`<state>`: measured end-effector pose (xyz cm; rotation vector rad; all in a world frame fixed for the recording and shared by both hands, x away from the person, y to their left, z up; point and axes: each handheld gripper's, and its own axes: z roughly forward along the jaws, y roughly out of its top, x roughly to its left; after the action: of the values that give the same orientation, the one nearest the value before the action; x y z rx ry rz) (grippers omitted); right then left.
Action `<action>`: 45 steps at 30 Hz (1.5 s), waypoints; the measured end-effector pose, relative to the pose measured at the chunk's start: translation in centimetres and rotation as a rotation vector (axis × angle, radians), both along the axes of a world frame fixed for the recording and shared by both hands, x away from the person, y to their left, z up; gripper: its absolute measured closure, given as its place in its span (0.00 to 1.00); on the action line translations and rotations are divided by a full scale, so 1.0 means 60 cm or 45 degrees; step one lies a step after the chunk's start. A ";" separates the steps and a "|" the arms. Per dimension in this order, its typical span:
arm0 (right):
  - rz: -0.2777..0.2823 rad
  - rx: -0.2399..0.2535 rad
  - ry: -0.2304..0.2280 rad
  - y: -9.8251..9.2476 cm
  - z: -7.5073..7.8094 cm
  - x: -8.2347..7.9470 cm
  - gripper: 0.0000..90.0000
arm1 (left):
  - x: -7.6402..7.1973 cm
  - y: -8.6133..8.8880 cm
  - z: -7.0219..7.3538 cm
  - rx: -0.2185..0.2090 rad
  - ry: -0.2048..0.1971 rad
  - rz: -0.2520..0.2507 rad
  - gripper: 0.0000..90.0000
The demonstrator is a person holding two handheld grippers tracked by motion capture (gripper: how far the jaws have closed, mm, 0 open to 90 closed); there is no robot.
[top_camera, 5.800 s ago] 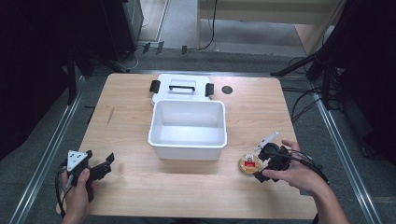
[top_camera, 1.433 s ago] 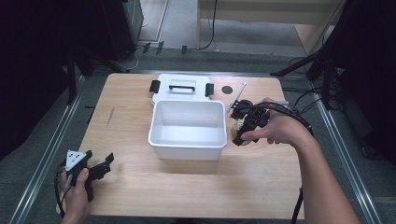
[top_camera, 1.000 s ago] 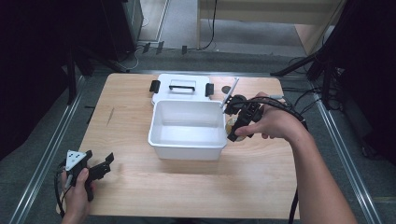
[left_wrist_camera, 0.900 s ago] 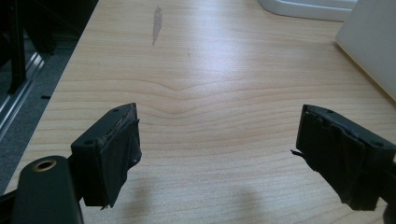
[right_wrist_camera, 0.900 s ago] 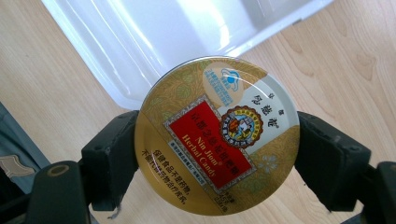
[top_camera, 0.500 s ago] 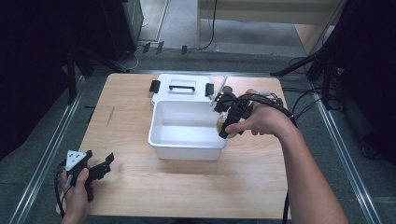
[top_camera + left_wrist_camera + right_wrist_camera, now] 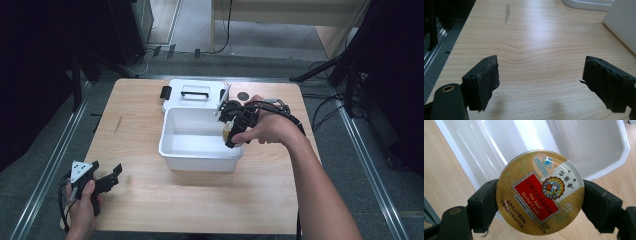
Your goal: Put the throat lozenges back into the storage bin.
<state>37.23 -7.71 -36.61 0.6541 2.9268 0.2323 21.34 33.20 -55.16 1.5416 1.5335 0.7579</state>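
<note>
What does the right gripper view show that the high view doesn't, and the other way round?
Right gripper view: the candy tin lid's print, a red "Nin Jiom Herbal Candy" label, both jaws clamping its edge. High view: the bin's lid behind it, and the left hand-held gripper open at the table's near left corner. Both: the white bin beneath the tin.

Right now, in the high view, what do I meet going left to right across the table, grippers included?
left gripper → white bin → candy tin held in the right gripper over the bin's right edge → black disc on the table, farther back.
</note>
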 end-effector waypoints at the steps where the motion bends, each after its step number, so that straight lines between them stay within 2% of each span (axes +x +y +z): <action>1: 0.005 -0.002 -0.002 0.003 -0.002 0.001 0.23 | 0.000 0.000 0.000 0.000 0.000 0.000 0.16; 6: 0.026 0.002 -0.011 0.013 -0.009 0.003 0.23 | 0.000 0.000 0.000 0.002 0.000 -0.001 0.16; 13: 0.100 0.002 -0.020 0.021 -0.025 0.004 0.23 | 0.000 -0.002 0.001 0.015 -0.008 0.004 0.16; 19: 0.126 -0.006 -0.013 0.025 -0.041 0.007 0.23 | -0.002 -0.005 0.001 0.026 -0.033 0.000 0.16; 20: 0.162 -0.014 -0.027 0.026 -0.046 0.007 0.23 | -0.002 -0.006 0.001 0.030 -0.044 -0.001 0.16; 25: 0.221 -0.034 -0.037 0.029 -0.057 0.006 0.23 | -0.003 -0.008 0.001 0.037 -0.062 -0.003 0.16; 35: 0.258 -0.057 -0.031 0.033 -0.077 0.009 0.23 | -0.004 -0.007 0.001 0.032 -0.071 -0.010 0.16; 45: 0.259 -0.070 -0.002 0.036 -0.100 0.016 0.23 | -0.005 -0.009 0.001 0.043 -0.094 -0.011 0.16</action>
<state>38.20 -5.55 -42.58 0.3482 2.9857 0.1721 21.06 32.66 -55.08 1.5272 1.4660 0.8299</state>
